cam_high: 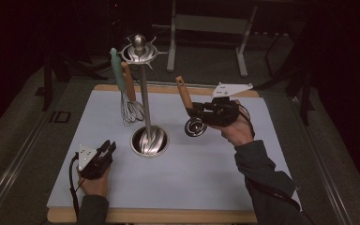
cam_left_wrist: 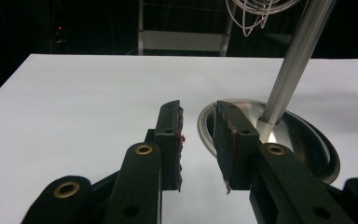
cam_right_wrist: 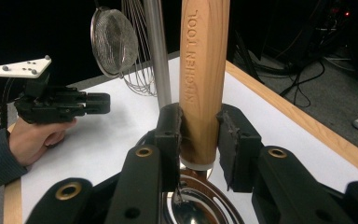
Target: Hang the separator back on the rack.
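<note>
A metal utensil stand rises from a round base at the middle of the white board. From its top hooks hang a wooden-handled whisk and a teal-handled tool. My right gripper is shut on the wooden handle of a ladle, whose metal bowl hangs below the jaws, just right of the stand. The handle tilts up and to the left. My left gripper rests on the board left of the base, open with nothing between its fingers.
The board's wooden edge runs close past the right gripper. A mesh strainer and the whisk wires hang beside the pole. The stand's base lies just ahead and right of the left gripper.
</note>
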{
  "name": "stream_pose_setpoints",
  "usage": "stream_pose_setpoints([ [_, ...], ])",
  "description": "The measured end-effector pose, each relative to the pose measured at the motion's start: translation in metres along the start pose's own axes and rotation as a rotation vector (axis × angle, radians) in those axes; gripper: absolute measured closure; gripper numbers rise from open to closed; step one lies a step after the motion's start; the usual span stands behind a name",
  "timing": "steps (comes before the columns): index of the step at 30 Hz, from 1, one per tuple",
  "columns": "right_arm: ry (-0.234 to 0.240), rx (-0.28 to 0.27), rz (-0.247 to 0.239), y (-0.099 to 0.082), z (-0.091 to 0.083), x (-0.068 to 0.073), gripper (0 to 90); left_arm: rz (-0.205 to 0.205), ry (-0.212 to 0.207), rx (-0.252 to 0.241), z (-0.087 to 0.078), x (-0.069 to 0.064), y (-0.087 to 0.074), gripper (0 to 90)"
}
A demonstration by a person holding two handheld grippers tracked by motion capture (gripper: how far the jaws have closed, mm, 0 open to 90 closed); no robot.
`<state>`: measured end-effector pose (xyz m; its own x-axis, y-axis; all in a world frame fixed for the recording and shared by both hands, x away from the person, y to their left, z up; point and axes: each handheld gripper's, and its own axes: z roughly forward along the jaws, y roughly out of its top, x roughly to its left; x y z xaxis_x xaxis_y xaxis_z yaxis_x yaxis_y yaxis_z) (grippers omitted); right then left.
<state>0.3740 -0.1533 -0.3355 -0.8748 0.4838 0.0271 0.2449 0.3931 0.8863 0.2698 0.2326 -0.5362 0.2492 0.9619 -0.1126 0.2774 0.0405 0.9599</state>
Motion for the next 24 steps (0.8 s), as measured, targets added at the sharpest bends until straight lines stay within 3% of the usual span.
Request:
stream_pose_setpoints([
  [24,0.014,-0.035,-0.043,0.023,-0.001,0.011,71.0,0.002,0.0,0.002,0.0,0.0,0.0,71.7],
])
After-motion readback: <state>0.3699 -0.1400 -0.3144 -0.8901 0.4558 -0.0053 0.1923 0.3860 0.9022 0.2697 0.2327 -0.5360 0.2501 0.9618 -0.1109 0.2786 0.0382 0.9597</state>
